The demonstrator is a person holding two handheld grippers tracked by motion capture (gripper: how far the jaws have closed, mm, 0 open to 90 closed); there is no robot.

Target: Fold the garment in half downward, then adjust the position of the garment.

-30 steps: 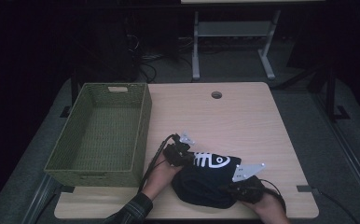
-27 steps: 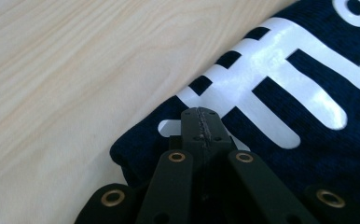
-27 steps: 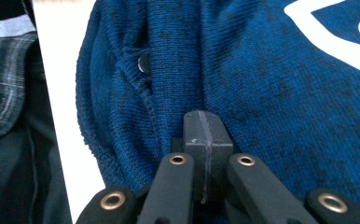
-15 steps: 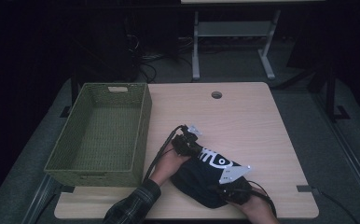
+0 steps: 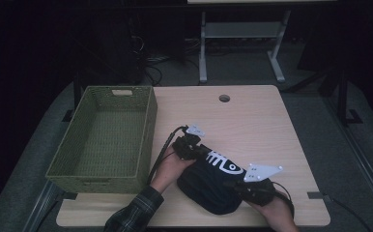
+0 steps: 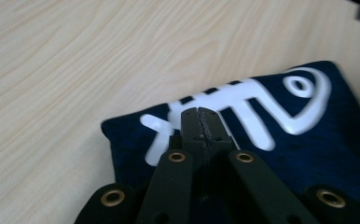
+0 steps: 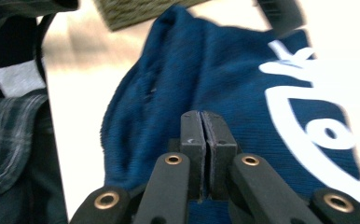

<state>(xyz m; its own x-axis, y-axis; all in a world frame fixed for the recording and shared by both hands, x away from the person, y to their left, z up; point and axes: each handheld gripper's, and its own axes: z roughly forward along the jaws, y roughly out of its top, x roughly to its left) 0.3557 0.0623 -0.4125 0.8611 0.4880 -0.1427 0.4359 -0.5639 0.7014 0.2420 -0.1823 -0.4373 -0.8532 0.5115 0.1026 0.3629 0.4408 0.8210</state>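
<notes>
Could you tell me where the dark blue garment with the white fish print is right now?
In the high view, the folded garment lies on the table near its front edge, right of the green basket, between the left tool and right tool.

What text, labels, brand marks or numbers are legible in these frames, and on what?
None: no words, numbers or brand names can be read.
Folded navy-blue knit garment: a white fish-skeleton graphic, a picture with no lettering.
Green woven basket: a pale patch at its far rim, too small to tell whether it is a label.
</notes>
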